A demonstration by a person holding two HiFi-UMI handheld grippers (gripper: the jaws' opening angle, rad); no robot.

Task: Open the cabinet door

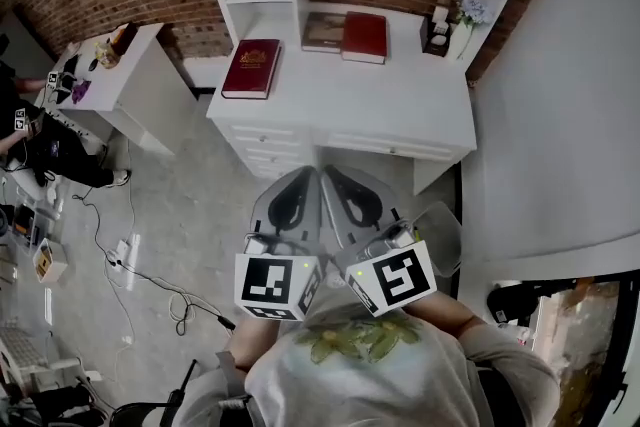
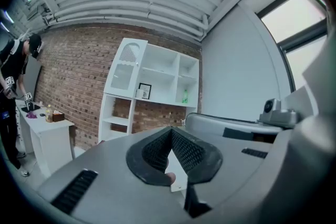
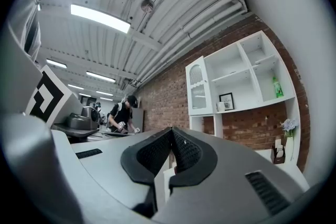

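Upper left of the left gripper view, the white arched cabinet door point(image 2: 126, 68) sits shut on the white wooden shelf unit point(image 2: 165, 73), its pale patterned pane too blurred to see through. A small black-framed picture point(image 2: 144, 91) stands beside it, print too tiny to make out. Over to the head view: the door is cut off at the top edge, and both hands are hidden under the black-and-white marker cubes point(image 1: 275, 283). Left gripper point(image 1: 313, 172) and right gripper point(image 1: 327, 172), smooth grey plastic with cross-hatched black pads point(image 2: 186, 149), sit side by side at lower centre, well apart from the door, each with jaws pressed together on nothing. A dark red book point(image 1: 251, 67) on the white desk point(image 1: 400, 100) shows a gold emblem, unreadable.
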